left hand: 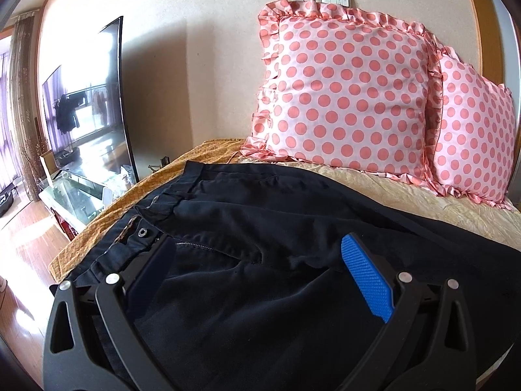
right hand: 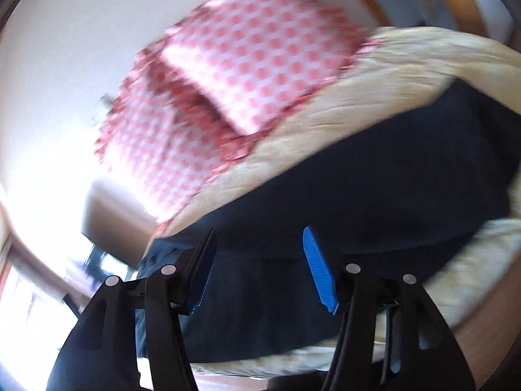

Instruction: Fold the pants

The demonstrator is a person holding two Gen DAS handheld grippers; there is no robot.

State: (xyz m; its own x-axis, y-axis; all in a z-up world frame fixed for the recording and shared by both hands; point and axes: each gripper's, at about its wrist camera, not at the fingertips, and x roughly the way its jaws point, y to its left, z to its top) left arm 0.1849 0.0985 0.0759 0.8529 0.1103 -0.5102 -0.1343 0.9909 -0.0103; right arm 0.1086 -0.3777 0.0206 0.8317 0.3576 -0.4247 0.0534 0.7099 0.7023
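Black pants (left hand: 260, 228) lie spread on a bed with a cream cover (left hand: 423, 195). The waistband with its metal button (left hand: 142, 233) and open zipper is at the left. My left gripper (left hand: 260, 257) is open just above the fly area, its blue-padded fingers (left hand: 368, 280) wide apart with nothing between them. In the blurred, tilted right wrist view the pants (right hand: 358, 195) lie across the bed (right hand: 358, 97). My right gripper (right hand: 257, 260) is open over the dark cloth and holds nothing.
Two pink polka-dot pillows (left hand: 345, 91) lean on the wall at the head of the bed; they also show in the right wrist view (right hand: 254, 58). A large TV (left hand: 91, 104) on a glass stand sits left of the bed over a wooden floor (left hand: 22, 260).
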